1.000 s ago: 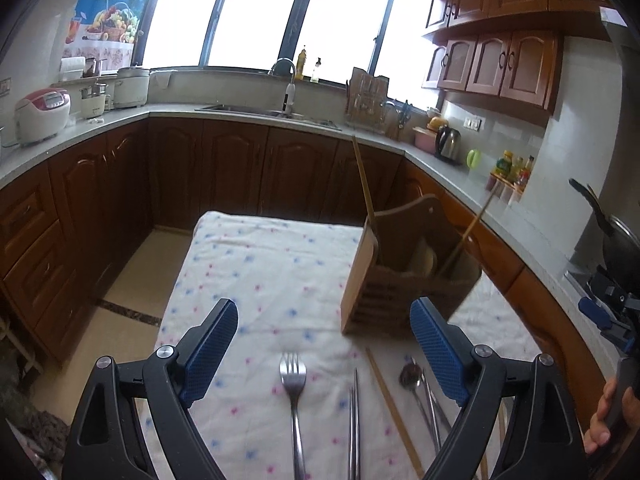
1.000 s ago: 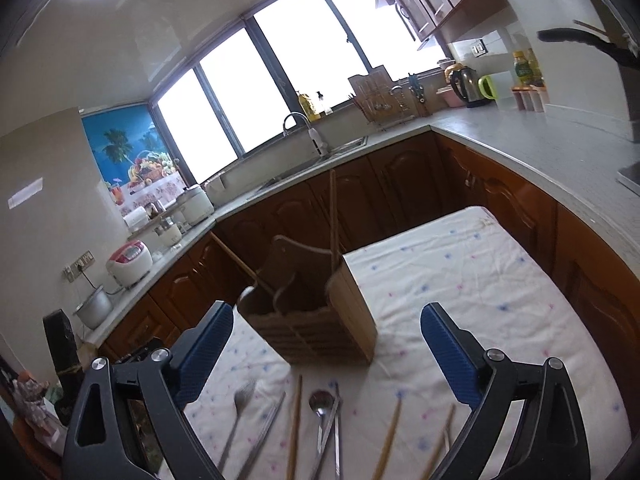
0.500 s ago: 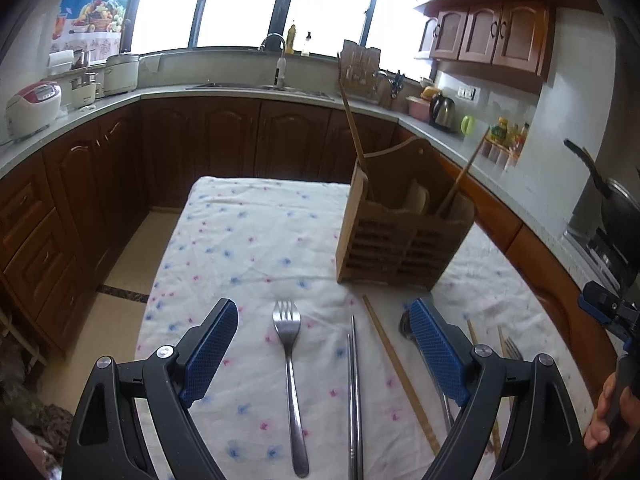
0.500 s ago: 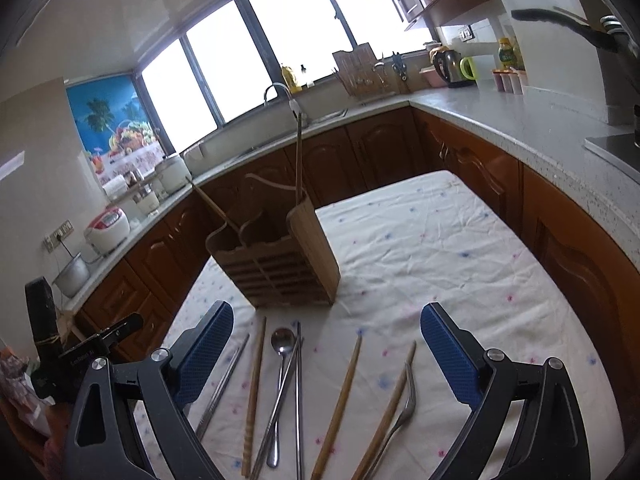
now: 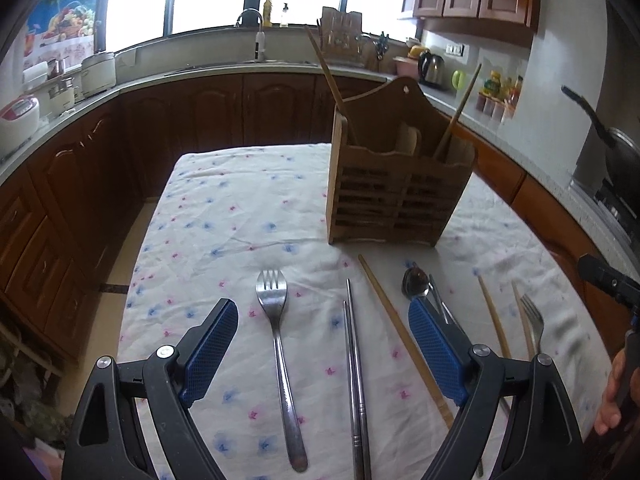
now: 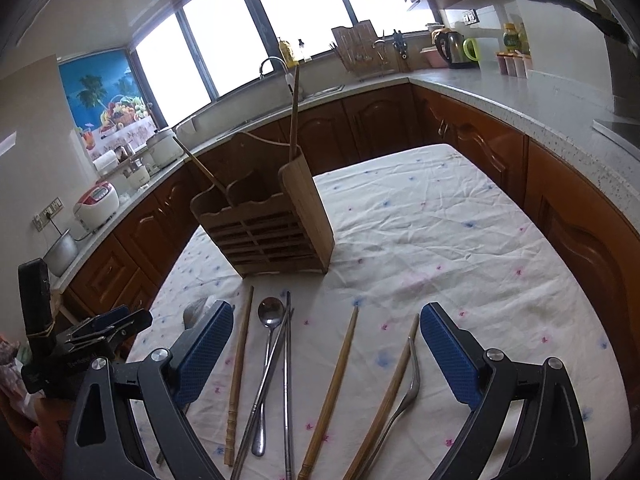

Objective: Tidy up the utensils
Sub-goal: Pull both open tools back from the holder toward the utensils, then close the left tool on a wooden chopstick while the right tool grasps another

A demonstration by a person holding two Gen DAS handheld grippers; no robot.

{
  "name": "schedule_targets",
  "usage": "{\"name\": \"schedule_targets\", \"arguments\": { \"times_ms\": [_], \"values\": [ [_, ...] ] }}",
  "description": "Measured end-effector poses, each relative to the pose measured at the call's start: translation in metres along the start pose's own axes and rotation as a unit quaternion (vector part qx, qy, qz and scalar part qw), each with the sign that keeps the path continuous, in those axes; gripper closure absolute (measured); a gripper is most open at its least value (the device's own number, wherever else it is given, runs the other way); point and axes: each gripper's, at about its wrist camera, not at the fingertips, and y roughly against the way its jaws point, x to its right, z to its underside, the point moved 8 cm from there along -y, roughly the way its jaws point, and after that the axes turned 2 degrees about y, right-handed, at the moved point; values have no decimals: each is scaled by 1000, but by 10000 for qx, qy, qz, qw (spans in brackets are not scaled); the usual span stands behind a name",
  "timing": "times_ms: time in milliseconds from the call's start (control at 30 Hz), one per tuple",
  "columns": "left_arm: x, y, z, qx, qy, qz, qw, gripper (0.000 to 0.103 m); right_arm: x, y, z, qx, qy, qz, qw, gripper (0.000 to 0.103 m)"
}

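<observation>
A wooden utensil holder (image 5: pixel 396 192) (image 6: pixel 272 228) stands on the floral tablecloth with two wooden chopsticks standing in it. In front of it lie a steel fork (image 5: pixel 280 344), steel chopsticks (image 5: pixel 356 376) (image 6: pixel 286 376), a wooden chopstick (image 5: pixel 404 340) (image 6: pixel 240 368), a steel spoon (image 5: pixel 416 282) (image 6: pixel 268 344), further wooden chopsticks (image 6: pixel 332 392) and a second fork (image 5: pixel 534 320) (image 6: pixel 404 396). My left gripper (image 5: pixel 324 348) is open and empty above the fork and steel chopsticks. My right gripper (image 6: pixel 326 352) is open and empty above the wooden chopsticks.
The table (image 6: pixel 440 216) stands inside a U-shaped kitchen with brown cabinets. The counters carry rice cookers (image 5: pixel 20 120), a sink tap (image 5: pixel 256 36), a kettle (image 6: pixel 450 50) and bottles. A pan (image 5: pixel 616 148) sits at the right.
Both grippers have drawn back and tilted down, so more of the laid-out utensils show between the fingers. Both stay open. Nothing on the table has moved.
</observation>
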Motion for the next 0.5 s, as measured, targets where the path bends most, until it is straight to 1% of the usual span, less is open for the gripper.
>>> {"name": "schedule_targets", "arguments": {
  "times_ms": [33, 100, 133, 167, 267, 300, 367, 433, 500],
  "values": [
    [1, -3, 0, -52, -24, -5, 10000, 17, 0, -1, 0, -8, 13, 22, 10000, 8],
    [3, -12, 0, -186, -74, -38, 9998, 22, 0, -5, 0, -45, 53, 118, 9999, 8],
    [5, -17, 1, -273, -109, -49, 9996, 27, 0, -8, 0, -95, 81, 166, 9998, 11],
    [6, -23, 0, -332, -130, -47, 9994, 32, 0, -11, 1, -143, 98, 210, 9996, 17],
    [10, -35, -3, -490, -194, -16, 9986, 38, 2, -23, 5, -358, 100, 275, 9989, 29],
    [12, -39, -4, -519, -209, -8, 9984, 38, 2, -28, 7, -433, 94, 282, 9986, 31],
    [14, -46, -6, -598, -241, 21, 9979, 39, 3, -36, 9, -531, 101, 293, 9981, 42],
    [15, -55, -7, -682, -245, 63, 9974, 42, 2, -46, 13, -669, 94, 263, 9974, 48],
    [17, -68, -8, -809, -254, 117, 9963, 43, 1, -57, 17, -813, 79, 245, 9964, 50]
  ]
}}
